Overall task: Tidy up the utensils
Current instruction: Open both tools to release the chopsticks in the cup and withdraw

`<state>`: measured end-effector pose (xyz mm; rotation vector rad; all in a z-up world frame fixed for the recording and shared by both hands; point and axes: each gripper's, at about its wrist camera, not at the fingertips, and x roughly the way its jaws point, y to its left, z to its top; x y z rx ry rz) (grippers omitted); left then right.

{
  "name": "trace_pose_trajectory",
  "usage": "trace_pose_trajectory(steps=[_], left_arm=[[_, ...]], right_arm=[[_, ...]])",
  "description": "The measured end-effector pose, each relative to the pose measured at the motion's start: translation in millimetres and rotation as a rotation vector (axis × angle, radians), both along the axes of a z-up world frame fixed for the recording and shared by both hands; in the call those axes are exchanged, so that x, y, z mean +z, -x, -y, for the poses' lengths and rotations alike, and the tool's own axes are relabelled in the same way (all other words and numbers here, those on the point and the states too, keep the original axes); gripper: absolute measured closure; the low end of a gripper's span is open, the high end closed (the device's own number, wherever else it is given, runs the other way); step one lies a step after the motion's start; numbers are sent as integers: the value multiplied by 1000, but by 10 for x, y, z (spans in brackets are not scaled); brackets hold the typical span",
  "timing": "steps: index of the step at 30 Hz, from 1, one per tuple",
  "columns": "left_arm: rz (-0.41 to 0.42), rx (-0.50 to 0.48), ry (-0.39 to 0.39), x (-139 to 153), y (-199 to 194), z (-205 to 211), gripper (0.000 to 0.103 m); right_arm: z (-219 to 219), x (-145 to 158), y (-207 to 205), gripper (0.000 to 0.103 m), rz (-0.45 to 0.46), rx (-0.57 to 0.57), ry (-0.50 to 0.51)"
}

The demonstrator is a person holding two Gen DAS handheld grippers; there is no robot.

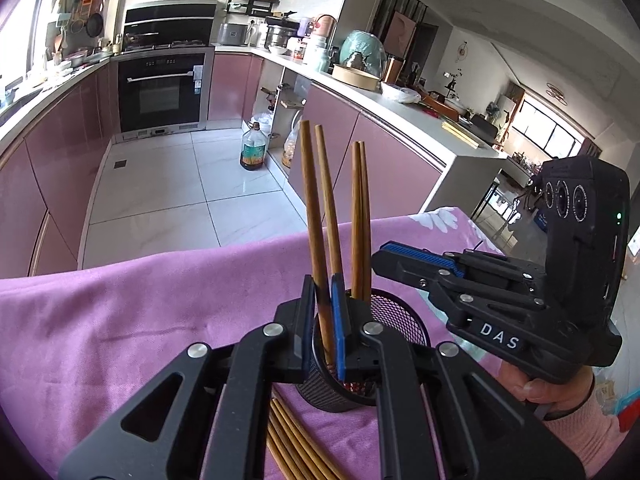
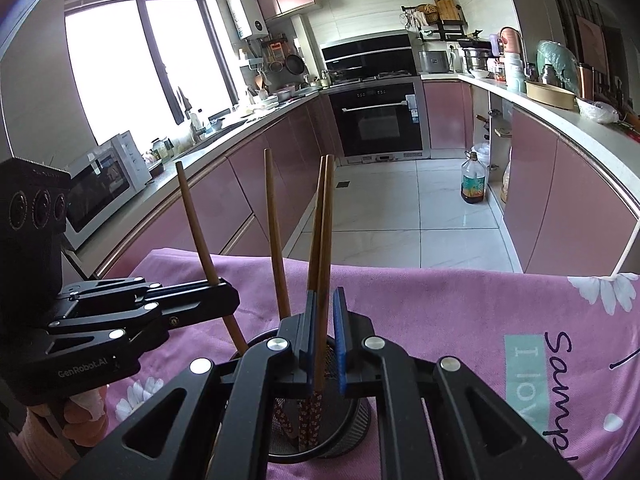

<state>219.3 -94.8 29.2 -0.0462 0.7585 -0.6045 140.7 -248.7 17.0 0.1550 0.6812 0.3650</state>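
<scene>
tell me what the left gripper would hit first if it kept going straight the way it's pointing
Probably the black mesh holder directly ahead: the left gripper, shut on one chopstick, already points down into its mouth. Its rim or inner wall likely comes first; exact depth is unclear.

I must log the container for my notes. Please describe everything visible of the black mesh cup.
The black mesh cup is a round holder of fine wire mesh with a solid rim. It stands upright on the purple cloth. Four brown chopsticks stand in it, leaning apart. More chopsticks lie on the cloth beside its base. Both tongs hover at its mouth.
</scene>
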Motion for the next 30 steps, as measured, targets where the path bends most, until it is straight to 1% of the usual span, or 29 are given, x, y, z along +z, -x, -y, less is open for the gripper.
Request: trace_pose_trajectory(steps=[6,9,13,15,16,17,19,21,22,23,26,27,30], left_arm=[[3,12,8,-16,-35,12,94],[30,33,7,18,-2,-22,94],[102,70,25,110,198,-149,84],[138,82,31,144,324,-212,80],[162,88,29,168,402,-246,76],[183,96,28,191,467,-281,68],[220,113,32,224,606,-358,60],[245,123,31,246,716,-409,56],[253,127,34,234,781,-451,51],[254,129,35,214,827,-479,50],[247,135,4,75,977,-541,49],[233,141,-14,1,1016,-559,48],[179,144,-42,-246,1126,-639,48]], right_arm=[[11,5,33,95,9,7,-8],[13,27,83,94,22,14,-7],[-1,94,239,88,65,35,-1],[-19,131,326,86,85,52,-3],[-30,157,388,85,98,63,-2],[-41,183,439,82,112,72,-1],[-73,228,555,81,136,87,-5],[-92,249,672,76,152,110,-15],[-102,248,715,75,155,121,-17],[-127,239,773,74,157,141,-17],[-216,177,897,70,148,186,-6],[-247,150,908,70,138,199,1],[-360,-55,956,70,80,225,29]])
